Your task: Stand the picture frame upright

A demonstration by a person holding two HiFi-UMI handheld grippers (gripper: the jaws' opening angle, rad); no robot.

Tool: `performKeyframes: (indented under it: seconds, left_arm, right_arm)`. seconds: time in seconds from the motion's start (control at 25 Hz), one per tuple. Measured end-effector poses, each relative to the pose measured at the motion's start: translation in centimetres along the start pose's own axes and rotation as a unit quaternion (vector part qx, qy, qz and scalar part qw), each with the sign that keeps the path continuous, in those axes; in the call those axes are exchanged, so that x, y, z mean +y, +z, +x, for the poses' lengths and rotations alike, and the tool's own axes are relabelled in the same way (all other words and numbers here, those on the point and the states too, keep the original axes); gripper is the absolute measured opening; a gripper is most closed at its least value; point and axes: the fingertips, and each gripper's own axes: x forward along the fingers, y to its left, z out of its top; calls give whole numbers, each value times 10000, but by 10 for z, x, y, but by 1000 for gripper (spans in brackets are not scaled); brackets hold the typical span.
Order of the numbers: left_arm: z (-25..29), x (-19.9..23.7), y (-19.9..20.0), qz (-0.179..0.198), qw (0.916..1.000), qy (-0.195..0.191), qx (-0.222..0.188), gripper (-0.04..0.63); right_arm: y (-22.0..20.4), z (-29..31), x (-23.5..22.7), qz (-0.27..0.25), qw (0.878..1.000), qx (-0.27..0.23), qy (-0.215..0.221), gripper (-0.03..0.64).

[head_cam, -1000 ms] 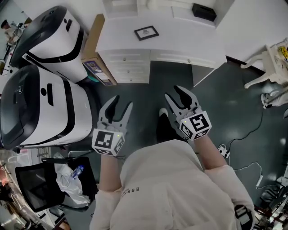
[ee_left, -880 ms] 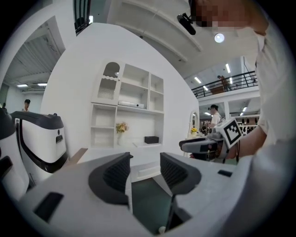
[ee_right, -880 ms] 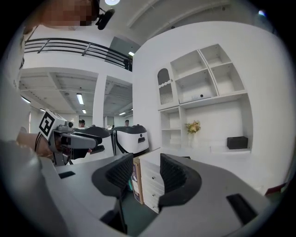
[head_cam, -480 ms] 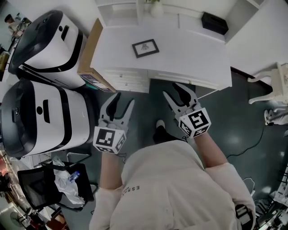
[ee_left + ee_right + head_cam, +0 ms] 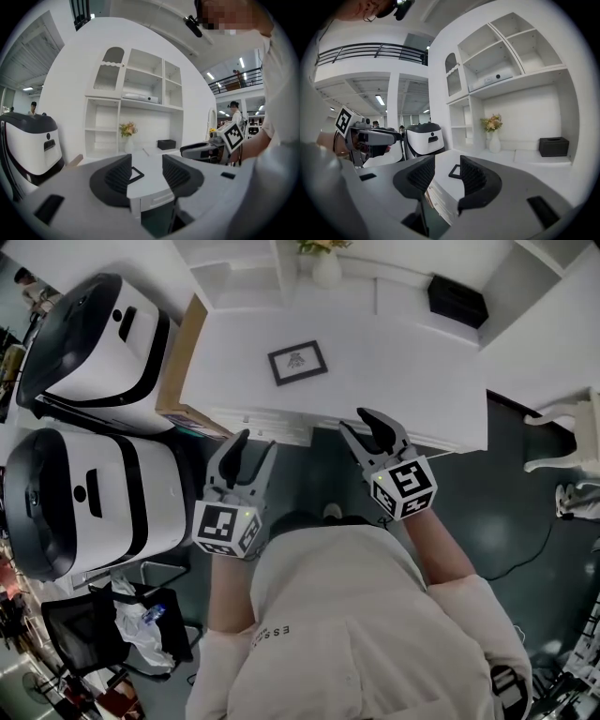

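A small black picture frame (image 5: 297, 362) lies flat on the white desk (image 5: 412, 371), face up, a little left of the desk's middle. It also shows beyond the jaws as a dark outline, the frame (image 5: 136, 174) in the left gripper view and the frame (image 5: 453, 171) in the right gripper view. My left gripper (image 5: 248, 445) hangs open just short of the desk's front edge, with nothing between its fingers. My right gripper (image 5: 363, 421) is open too, its tips level with the front edge and right of the frame. Both are well short of the frame.
A vase of flowers (image 5: 325, 263) and a black box (image 5: 457, 300) stand at the desk's back under white shelves. A cardboard box (image 5: 184, 367) leans at the desk's left end. Two large white and black machines (image 5: 89, 427) stand left. A white chair (image 5: 562, 442) is at the right.
Both grippers and the person have moved forward toward the desk; the frame now lies much nearer the jaw tips. Both grippers have stayed open.
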Motion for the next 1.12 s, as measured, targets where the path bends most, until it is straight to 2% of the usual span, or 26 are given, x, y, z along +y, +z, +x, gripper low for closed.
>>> performKeyframes:
  seconds: [0.28, 0.56, 0.76, 0.96, 1.12]
  left_arm:
    - [40, 45, -8, -106, 9999, -54, 109, 187]
    - [98, 96, -11, -259, 9984, -466, 212, 187]
    - [130, 130, -25, -240, 9959, -814, 303, 187]
    - [159, 156, -49, -420, 9919, -1110, 443, 187]
    - [179, 161, -69, -310, 9864, -1487, 623, 187]
  right_arm:
    - [-11, 55, -19, 110, 9992, 392, -41, 176]
    - [-22, 117, -49, 298, 9941, 998, -310, 176]
    - [-46, 165, -66, 461, 9854, 1577, -450, 176]
    - [-81, 207, -84, 572, 9723, 2179, -626, 176]
    - [-102, 232, -104, 666, 9630, 2495, -766, 176]
